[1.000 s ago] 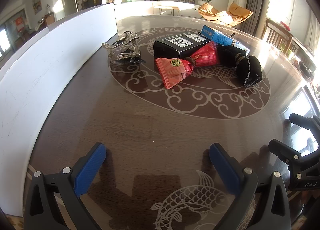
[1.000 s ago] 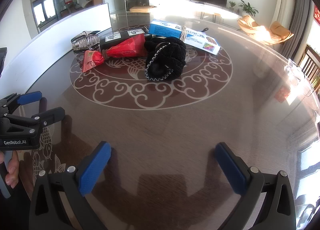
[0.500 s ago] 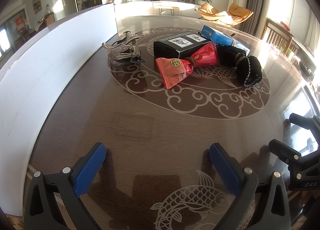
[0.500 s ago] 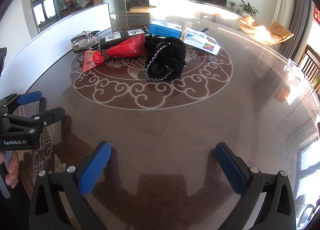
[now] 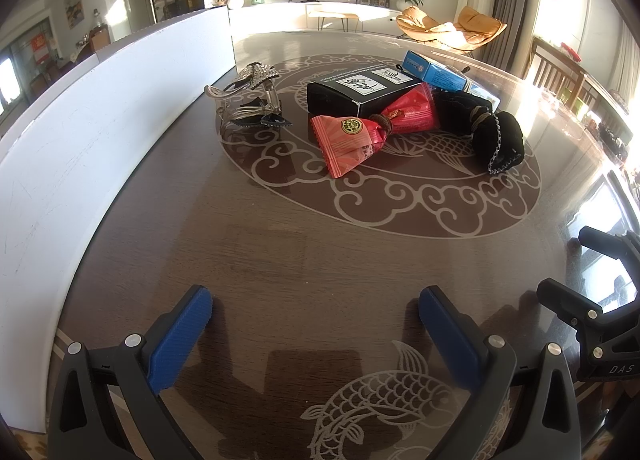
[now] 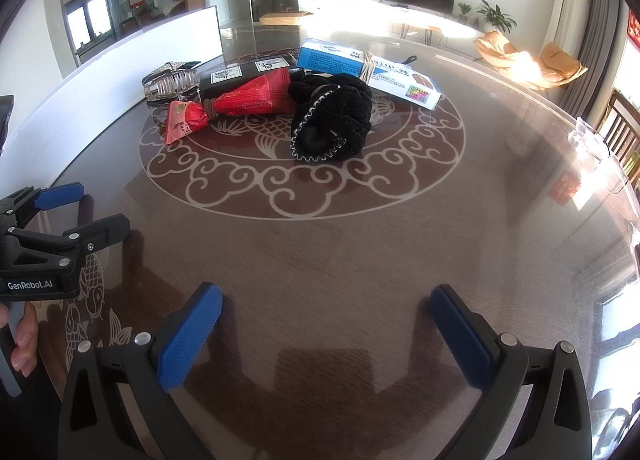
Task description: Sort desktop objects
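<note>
Several objects lie clustered on the patterned table ahead. A silver hair claw clip [image 5: 250, 100] [image 6: 170, 82] is at the left. A black box [image 5: 360, 94] [image 6: 240, 78] sits behind a red snack packet tied in the middle [image 5: 372, 128] [image 6: 240, 102]. A black scrunchie [image 5: 490, 132] [image 6: 332, 120] lies to the right. A blue and white box [image 5: 434, 70] [image 6: 368, 68] is behind it. My left gripper [image 5: 316, 324] is open and empty, near the table's front. My right gripper [image 6: 326, 320] is open and empty, to the right of the left one.
A white upright board [image 5: 80, 148] [image 6: 120, 72] runs along the table's left side. The glass-topped table [image 5: 304, 244] [image 6: 500, 200] has a round scroll pattern and fish motifs. Chairs stand past the right edge [image 5: 560, 72].
</note>
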The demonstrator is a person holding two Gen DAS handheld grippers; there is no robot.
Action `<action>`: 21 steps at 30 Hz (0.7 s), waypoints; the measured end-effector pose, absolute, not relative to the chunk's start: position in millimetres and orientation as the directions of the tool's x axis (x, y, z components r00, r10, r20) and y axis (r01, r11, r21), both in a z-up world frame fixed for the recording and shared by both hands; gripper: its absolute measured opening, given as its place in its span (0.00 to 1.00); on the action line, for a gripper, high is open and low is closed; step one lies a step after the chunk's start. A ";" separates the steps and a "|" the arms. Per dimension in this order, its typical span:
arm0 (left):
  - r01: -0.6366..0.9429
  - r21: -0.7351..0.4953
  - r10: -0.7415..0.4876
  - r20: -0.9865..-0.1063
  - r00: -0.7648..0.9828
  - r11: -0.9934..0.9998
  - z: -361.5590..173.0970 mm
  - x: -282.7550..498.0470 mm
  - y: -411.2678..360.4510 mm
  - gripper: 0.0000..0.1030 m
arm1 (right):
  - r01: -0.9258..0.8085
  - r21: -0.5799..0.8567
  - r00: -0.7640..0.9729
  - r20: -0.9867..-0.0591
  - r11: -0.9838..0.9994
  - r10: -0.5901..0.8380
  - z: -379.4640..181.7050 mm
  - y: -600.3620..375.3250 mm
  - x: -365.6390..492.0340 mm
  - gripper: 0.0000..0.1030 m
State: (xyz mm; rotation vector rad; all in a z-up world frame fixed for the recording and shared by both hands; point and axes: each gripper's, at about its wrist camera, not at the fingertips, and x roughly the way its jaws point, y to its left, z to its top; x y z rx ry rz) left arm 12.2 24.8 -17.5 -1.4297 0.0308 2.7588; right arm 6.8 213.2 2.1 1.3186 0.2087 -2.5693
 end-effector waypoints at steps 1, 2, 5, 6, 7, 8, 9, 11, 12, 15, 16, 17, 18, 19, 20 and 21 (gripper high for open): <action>-0.039 0.002 0.021 -0.817 -0.576 -0.999 -17.5 12.3 24.8 1.00 | 0.281 -0.015 -0.561 -0.814 -0.960 -0.152 2.1 213.2 6.8 1.00; -0.039 0.002 0.021 -0.817 -0.576 -0.999 -17.4 12.4 24.8 1.00 | 0.281 -0.015 -0.561 -0.814 -0.960 -0.152 2.1 213.2 6.8 1.00; -0.039 0.002 0.021 -0.817 -0.576 -0.999 -17.4 12.4 25.0 1.00 | 0.281 -0.015 -0.561 -0.814 -0.960 -0.152 2.1 213.2 6.9 1.00; -0.039 0.002 0.021 -0.817 -0.576 -0.999 -17.4 12.6 24.8 1.00 | 0.281 -0.015 -0.561 -0.814 -0.960 -0.151 2.2 213.1 6.9 1.00; -0.039 0.002 0.021 -0.817 -0.576 -0.999 -17.4 12.5 25.1 1.00 | 0.281 -0.015 -0.561 -0.814 -0.960 -0.151 2.2 213.1 6.9 1.00; -0.039 0.002 0.021 -0.817 -0.576 -0.999 -17.2 13.0 24.4 1.00 | 0.281 -0.015 -0.561 -0.814 -0.960 -0.151 2.2 213.1 6.9 1.00; -0.039 0.002 0.021 -0.817 -0.576 -0.999 -17.4 12.7 24.9 1.00 | 0.281 -0.015 -0.561 -0.814 -0.960 -0.151 2.2 213.1 6.9 1.00; -0.039 0.002 0.021 -0.817 -0.576 -0.999 -17.4 12.7 25.1 1.00 | 0.281 -0.015 -0.561 -0.814 -0.960 -0.151 2.2 213.1 6.9 1.00; -0.039 0.002 0.021 -0.817 -0.576 -0.999 -17.4 12.7 25.3 1.00 | 0.281 -0.015 -0.561 -0.814 -0.960 -0.151 2.3 213.0 7.1 1.00; -0.032 0.005 0.014 -0.818 -0.576 -0.999 -17.0 13.5 24.2 1.00 | 0.281 -0.015 -0.561 -0.814 -0.960 -0.151 2.2 213.1 6.9 1.00; -0.017 0.004 0.007 -0.818 -0.575 -1.000 -16.7 14.2 21.3 1.00 | 0.280 -0.015 -0.561 -0.814 -0.960 -0.151 2.2 213.1 6.9 1.00; 0.004 0.003 -0.004 -0.819 -0.574 -1.000 -16.5 14.5 17.0 1.00 | 0.280 -0.015 -0.561 -0.814 -0.960 -0.151 2.2 213.1 6.9 1.00; 0.029 0.001 -0.017 -0.819 -0.573 -1.000 -15.9 14.9 11.9 1.00 | 0.280 -0.015 -0.561 -0.814 -0.960 -0.151 2.2 213.1 6.9 1.00; 0.053 0.000 -0.030 -0.819 -0.572 -0.999 -15.6 15.1 6.9 1.00 | 0.280 -0.015 -0.561 -0.814 -0.960 -0.151 2.2 213.0 6.9 1.00; 0.071 -0.002 -0.039 -0.820 -0.572 -0.997 -15.1 16.0 2.5 1.00 | 0.280 -0.015 -0.561 -0.814 -0.960 -0.151 2.2 213.0 6.9 1.00; 0.081 -0.002 -0.045 -0.820 -0.571 -0.997 -14.7 16.6 0.2 1.00 | 0.280 -0.015 -0.561 -0.814 -0.960 -0.151 2.2 213.0 6.9 1.00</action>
